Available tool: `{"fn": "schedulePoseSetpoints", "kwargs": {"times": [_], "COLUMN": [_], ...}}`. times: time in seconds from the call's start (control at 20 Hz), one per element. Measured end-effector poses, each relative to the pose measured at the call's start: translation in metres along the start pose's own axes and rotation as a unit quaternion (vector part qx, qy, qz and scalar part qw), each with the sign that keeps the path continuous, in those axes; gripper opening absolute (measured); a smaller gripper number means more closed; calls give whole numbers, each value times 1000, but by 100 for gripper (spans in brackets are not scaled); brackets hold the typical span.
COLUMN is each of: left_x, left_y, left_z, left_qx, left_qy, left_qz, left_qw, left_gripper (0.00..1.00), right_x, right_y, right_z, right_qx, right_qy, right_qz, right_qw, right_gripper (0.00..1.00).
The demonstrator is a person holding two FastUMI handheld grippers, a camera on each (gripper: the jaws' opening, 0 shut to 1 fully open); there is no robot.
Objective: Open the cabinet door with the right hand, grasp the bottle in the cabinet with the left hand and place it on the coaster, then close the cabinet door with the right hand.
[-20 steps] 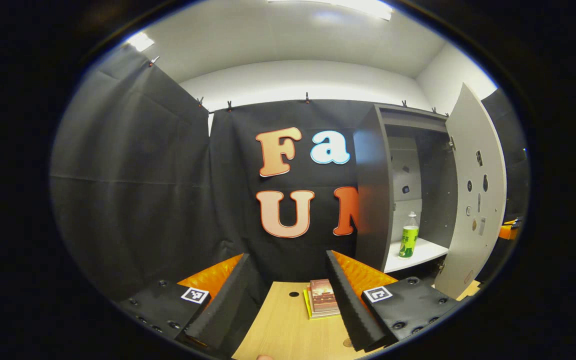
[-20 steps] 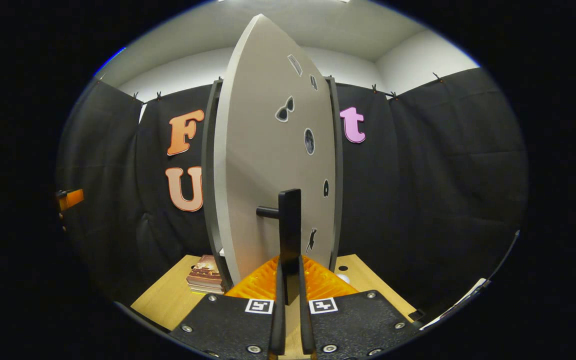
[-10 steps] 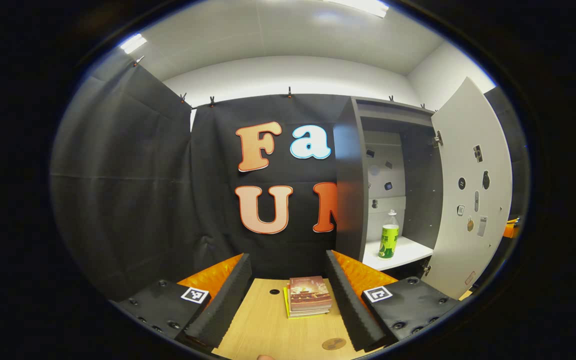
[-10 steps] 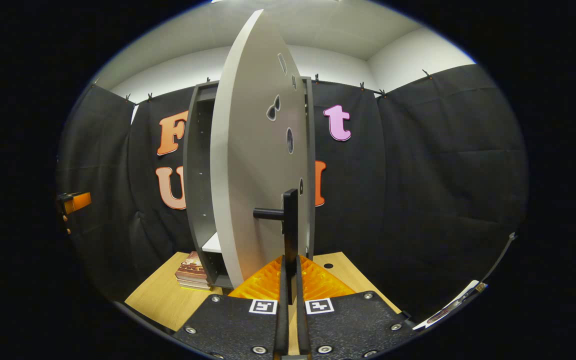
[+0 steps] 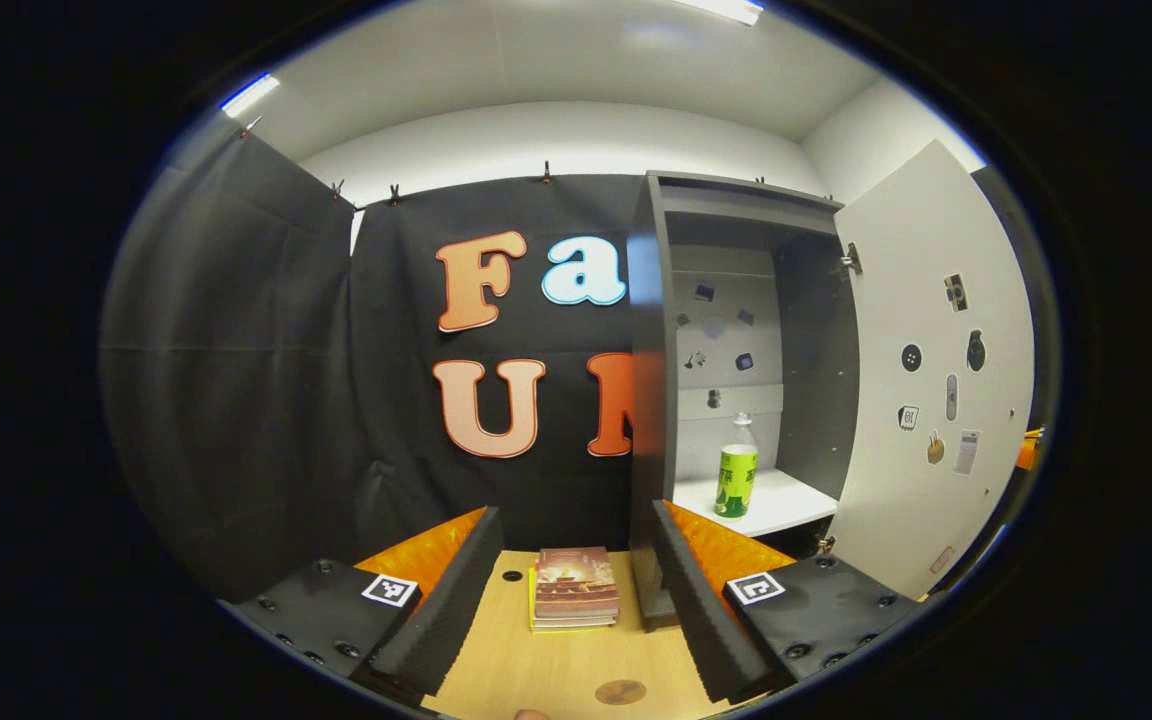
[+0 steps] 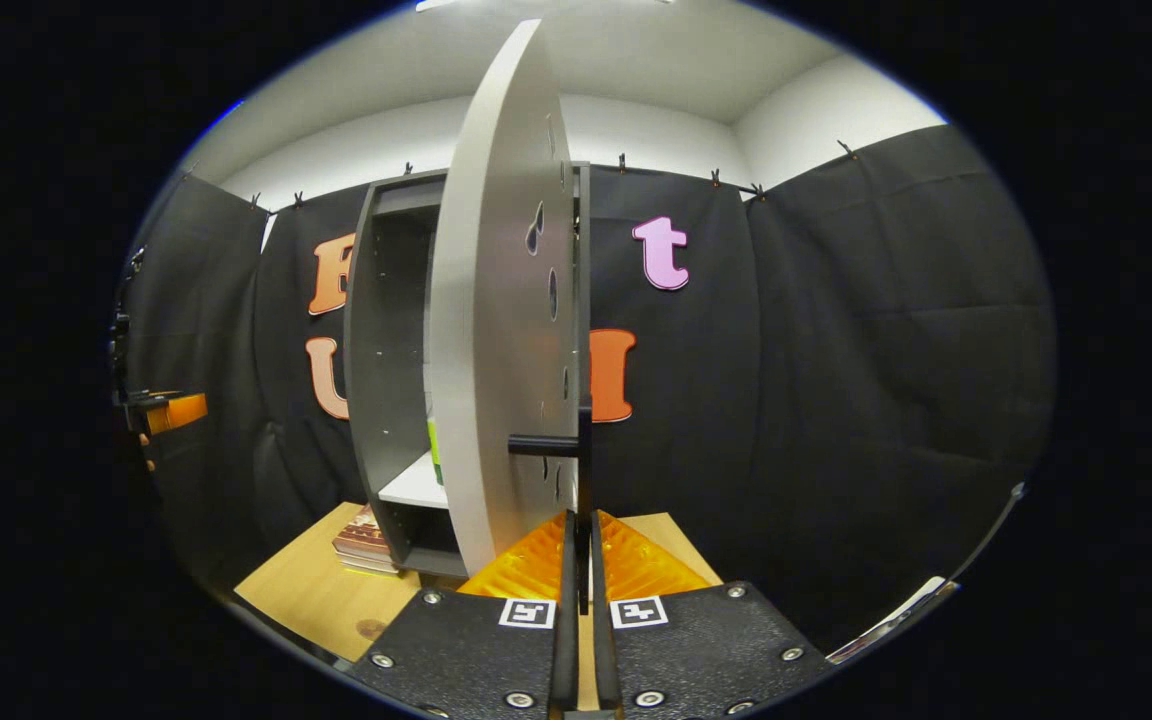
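Note:
The grey cabinet stands open, its pale door swung out to the right. A clear bottle with a green label stands upright on the white shelf inside. My left gripper is open and holds nothing, well short of the cabinet and above the table. A small round brown coaster lies on the wood just below it. In the right gripper view the door shows nearly edge-on. My right gripper is shut on its black vertical handle. A green sliver of the bottle peeks past the door's edge.
A stack of books lies on the wooden table between the left gripper's fingers, left of the cabinet's foot. Black cloth walls close in the booth. The other gripper shows at the far left of the right gripper view.
The door has swung wider open, drawn by my right gripper on the handle. The left gripper has turned toward the cabinet, bringing the coaster and more of the shelf into its view.

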State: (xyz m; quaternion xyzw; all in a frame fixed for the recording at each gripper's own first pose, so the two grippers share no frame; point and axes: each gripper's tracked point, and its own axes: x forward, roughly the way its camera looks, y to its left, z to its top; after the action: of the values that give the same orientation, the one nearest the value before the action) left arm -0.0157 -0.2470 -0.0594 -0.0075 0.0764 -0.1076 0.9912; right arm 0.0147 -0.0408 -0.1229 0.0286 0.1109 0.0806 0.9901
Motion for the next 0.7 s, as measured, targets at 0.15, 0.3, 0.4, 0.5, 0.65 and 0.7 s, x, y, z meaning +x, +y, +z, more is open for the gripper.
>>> {"fn": "schedulePoseSetpoints", "kwargs": {"times": [0.15,0.3,0.4,0.5,0.65,0.7], "left_x": [7,14,20,29,46,52], "left_y": [-27,-56,-73,-87,-111,-118], "left_z": [-1,-1,-1,-5,-12,-13], "left_qx": [-3,0,1,3,0,-2], "left_qy": [2,3,2,4,9,9], "left_qz": [-8,-17,-22,-24,-34,-38], "left_qw": [1000,1000,1000,1000,999,999], "left_gripper": [99,95,94,96,99,98], "right_x": [-6,-11,-17,-23,-29,-30], "right_y": [-26,-41,-35,-35,-49,-53], "right_z": [-1,-4,-9,-15,-14,-13], "right_qx": [8,20,38,42,43,45], "right_qy": [1,1,8,13,14,13], "right_qz": [-9,0,27,36,33,29], "right_qw": [1000,1000,999,998,998,998], "right_gripper": [6,5,5,5,6,6]}}
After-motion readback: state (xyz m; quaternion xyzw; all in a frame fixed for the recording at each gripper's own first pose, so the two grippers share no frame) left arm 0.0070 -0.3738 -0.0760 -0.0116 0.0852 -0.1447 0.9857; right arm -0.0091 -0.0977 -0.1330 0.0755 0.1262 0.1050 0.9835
